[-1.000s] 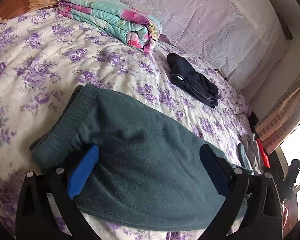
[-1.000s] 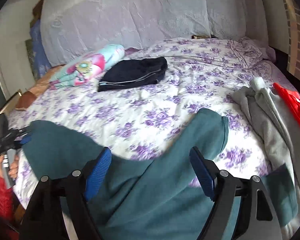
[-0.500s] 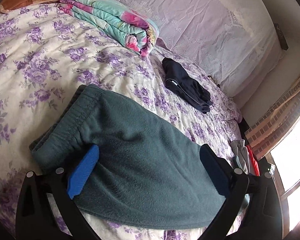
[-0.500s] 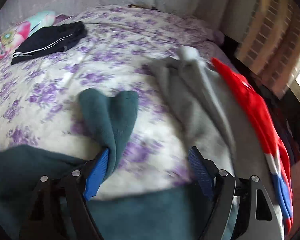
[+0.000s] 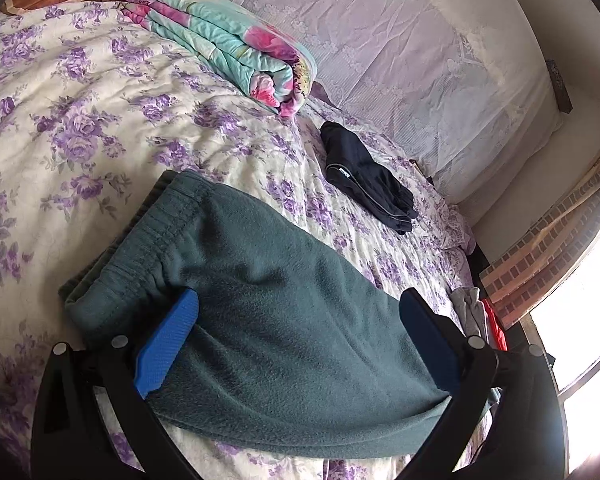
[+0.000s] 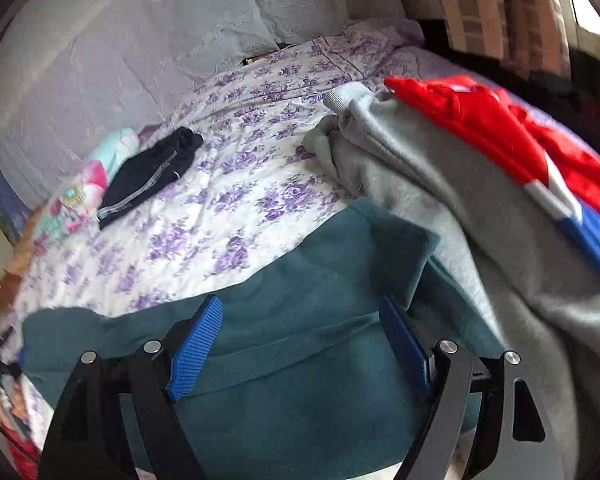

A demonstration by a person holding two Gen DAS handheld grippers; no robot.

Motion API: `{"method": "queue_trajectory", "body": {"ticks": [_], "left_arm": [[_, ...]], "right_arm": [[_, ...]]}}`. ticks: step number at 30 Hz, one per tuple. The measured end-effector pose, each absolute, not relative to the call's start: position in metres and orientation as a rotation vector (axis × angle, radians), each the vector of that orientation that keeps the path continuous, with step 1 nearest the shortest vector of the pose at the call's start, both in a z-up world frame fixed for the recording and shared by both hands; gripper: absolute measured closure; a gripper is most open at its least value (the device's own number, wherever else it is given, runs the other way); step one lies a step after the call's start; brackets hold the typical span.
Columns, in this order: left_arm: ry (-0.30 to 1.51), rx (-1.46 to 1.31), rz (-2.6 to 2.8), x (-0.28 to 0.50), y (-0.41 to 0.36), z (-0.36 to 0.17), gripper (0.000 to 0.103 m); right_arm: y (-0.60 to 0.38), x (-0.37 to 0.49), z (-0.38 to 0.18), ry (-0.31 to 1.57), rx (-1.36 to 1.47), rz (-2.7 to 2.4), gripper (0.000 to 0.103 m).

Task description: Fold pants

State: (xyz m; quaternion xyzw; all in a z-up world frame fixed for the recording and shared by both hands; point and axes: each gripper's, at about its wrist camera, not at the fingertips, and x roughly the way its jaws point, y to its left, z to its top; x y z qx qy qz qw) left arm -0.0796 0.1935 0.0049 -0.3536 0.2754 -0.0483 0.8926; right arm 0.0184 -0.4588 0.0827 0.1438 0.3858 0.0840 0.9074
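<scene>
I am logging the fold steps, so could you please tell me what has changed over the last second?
The right gripper swung toward the clothes pile and back; the teal pants leg end, draped at its left finger half a second ago, now lies flat beside the grey garment. Both grippers stayed open. The left gripper kept hovering over the waistband end; the dark folded garment did not move.

The teal fleece pants [image 5: 284, 320] run out of sight behind the left gripper's right finger [image 5: 428, 344]. On the right wrist view, the red garment [image 6: 500, 128] is blurred and cut off at the right edge.
</scene>
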Motion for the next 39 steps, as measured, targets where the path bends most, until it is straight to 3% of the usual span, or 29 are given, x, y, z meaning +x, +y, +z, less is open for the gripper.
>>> {"method": "queue_trajectory", "body": {"ticks": [7,9,11,16,21,29,33,36,37,38,39], "left_arm": [[0.570,-0.735,-0.102,-0.080,0.194,0.005,0.005],[0.568,-0.737,-0.103,-0.080,0.194,0.005,0.005],[0.569,-0.736,-0.102,-0.080,0.194,0.005,0.005],[0.579,-0.736,-0.114,-0.082,0.194,0.006,0.005],[0.581,-0.748,-0.228,-0.102,0.179,0.021,0.005],[0.737,-0.487,-0.367,-0.098,0.059,0.029,0.005],[0.789,-0.504,-0.451,-0.082,0.029,0.024,0.005],[0.806,-0.473,-0.478,-0.074,0.015,0.023,0.005],[0.811,-0.456,-0.481,-0.074,0.011,0.022,0.005],[0.819,-0.444,-0.480,-0.074,0.009,0.019,0.005],[0.829,-0.437,-0.472,-0.074,0.008,0.015,0.005]], "right_arm": [[-0.480,0.018,0.071,0.832,0.488,0.210,0.026],[-0.487,0.025,0.062,0.850,0.540,0.207,0.038],[-0.492,0.034,0.050,0.876,0.588,0.204,0.058],[-0.499,0.042,0.036,0.892,0.646,0.212,0.094],[-0.499,0.032,0.041,0.852,0.645,0.248,0.096],[-0.498,0.009,0.062,0.755,0.595,0.294,0.101],[-0.501,-0.020,0.090,0.717,0.514,0.315,0.101],[-0.503,-0.028,0.089,0.819,0.388,0.321,0.100],[-0.502,-0.028,0.080,0.881,0.310,0.289,0.095],[-0.504,-0.030,0.070,0.924,0.261,0.223,0.080],[-0.507,-0.031,0.061,0.959,0.249,0.176,0.079]]}}
